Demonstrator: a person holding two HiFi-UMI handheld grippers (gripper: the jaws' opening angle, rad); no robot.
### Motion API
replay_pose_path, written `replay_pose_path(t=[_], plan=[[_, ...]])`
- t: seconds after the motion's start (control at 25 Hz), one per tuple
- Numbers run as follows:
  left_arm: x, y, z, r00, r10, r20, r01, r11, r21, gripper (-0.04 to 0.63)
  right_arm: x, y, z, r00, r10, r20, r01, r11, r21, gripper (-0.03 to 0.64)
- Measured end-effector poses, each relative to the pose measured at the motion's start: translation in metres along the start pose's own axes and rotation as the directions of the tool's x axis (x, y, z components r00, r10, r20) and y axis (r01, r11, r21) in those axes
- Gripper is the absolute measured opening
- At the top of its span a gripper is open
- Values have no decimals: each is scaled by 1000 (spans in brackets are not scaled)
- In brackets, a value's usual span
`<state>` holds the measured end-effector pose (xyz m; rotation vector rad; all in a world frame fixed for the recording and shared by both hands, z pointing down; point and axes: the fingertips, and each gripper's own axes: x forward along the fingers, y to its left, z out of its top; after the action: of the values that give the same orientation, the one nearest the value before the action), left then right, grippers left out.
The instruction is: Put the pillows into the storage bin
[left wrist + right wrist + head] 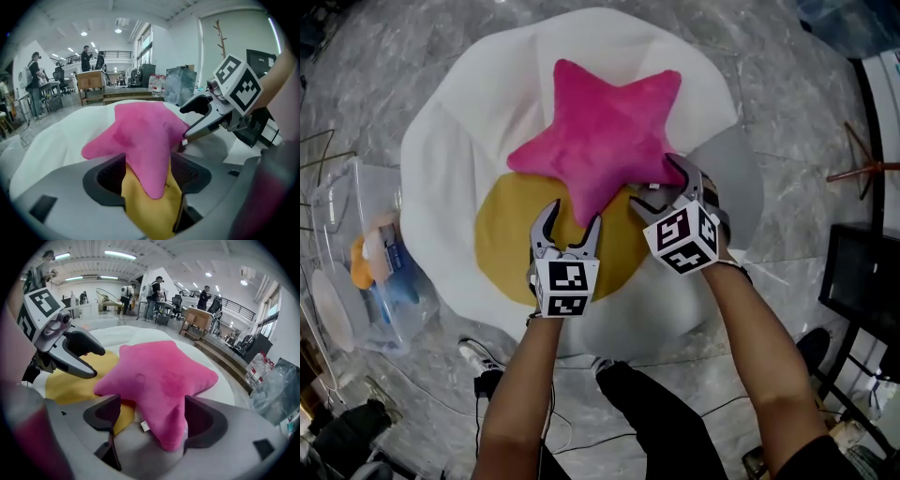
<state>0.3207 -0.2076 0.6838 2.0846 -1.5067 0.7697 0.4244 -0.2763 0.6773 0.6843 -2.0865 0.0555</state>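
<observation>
— Count?
— My two grippers, left (574,214) and right (656,186), both unclenched. Each straddles one arm of the single pink star-shaped plush pillow (605,131).
— Orientation?
— It lies flat on one white, yellow-yolked fried-egg cushion (450,169). One arm points at me, with no long axis. One clear plastic bin (337,202) sits left.

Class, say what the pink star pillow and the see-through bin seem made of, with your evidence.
Pink star pillow: likely plush fabric over soft stuffing; matte, fuzzy nap, puffy rounded arms. Storage bin: probably clear rigid plastic; contents show through its glossy walls.
</observation>
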Motion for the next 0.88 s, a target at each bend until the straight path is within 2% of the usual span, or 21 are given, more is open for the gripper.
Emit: replay_pose_path(t=[0.12,0.32,0.48,0.56,0.68,0.8,0.88], plan=[[20,-5,-15,1000,-6,-23,5,1000,-17,304,15,-11,-16,1000,-10,-12,10,1000,-1,481],[41,-8,-39,997,8,-71,-8,1000,7,328,37,-10,-32,1000,-3,-31,3,1000,-20,534],[63,-3,-49,995,6,-101,-17,994,-105,330,57,-13,-41,997,-19,-70,15,998,-54,531],[70,-1,-50,993,-3,-116,-15,988,-153,330,61,-20,-42,995,-55,-78,50,996,-72,463],[71,0,-49,992,0,-129,-19,990,-141,321,62,-21,-42,993,-71,-98,66,996,-53,430],[66,-1,-45,993,2,-122,-18,990,-137,252,57,-17,-37,993,-59,-107,57,998,-20,353],[59,3,-36,995,11,-98,-22,993,-119,229,53,-16,-27,995,-43,-87,44,999,1,315]])
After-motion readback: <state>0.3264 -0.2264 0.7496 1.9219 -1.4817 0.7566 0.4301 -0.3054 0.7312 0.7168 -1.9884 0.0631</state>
